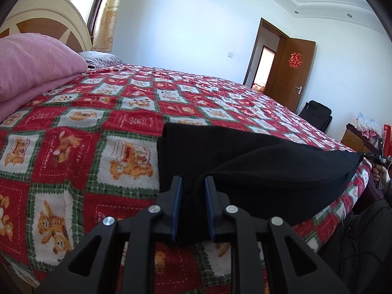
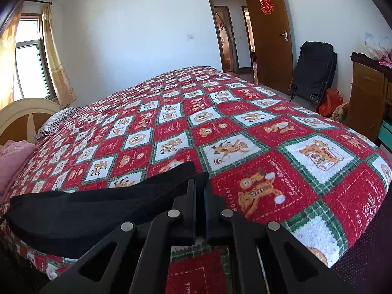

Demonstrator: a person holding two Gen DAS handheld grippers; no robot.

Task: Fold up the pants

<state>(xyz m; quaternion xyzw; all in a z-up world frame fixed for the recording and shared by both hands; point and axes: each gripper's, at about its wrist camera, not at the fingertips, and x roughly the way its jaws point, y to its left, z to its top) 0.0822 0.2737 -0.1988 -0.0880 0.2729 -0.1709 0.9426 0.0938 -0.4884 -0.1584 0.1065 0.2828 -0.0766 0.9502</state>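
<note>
Black pants [image 1: 269, 166] lie folded lengthwise along the near edge of a bed. In the left wrist view my left gripper [image 1: 193, 180] is shut on a bunched end of the cloth, which fills the gap between its blue pads [image 1: 177, 196]. The right wrist view shows the same pants [image 2: 85, 210] stretching away to the left. There my right gripper [image 2: 200, 183] is shut on the other end, its jaws almost touching with a thin edge of the cloth at the tips. The cloth hangs slightly raised between the two grippers.
The red, white and green checked bedspread [image 2: 269, 134] covers the whole bed. A pink folded quilt [image 1: 29, 66] lies by the headboard [image 1: 49, 17]. A brown door [image 2: 267, 36] stands open. A black folding chair [image 2: 313, 71] and a wooden cabinet [image 2: 367, 93] stand at the right.
</note>
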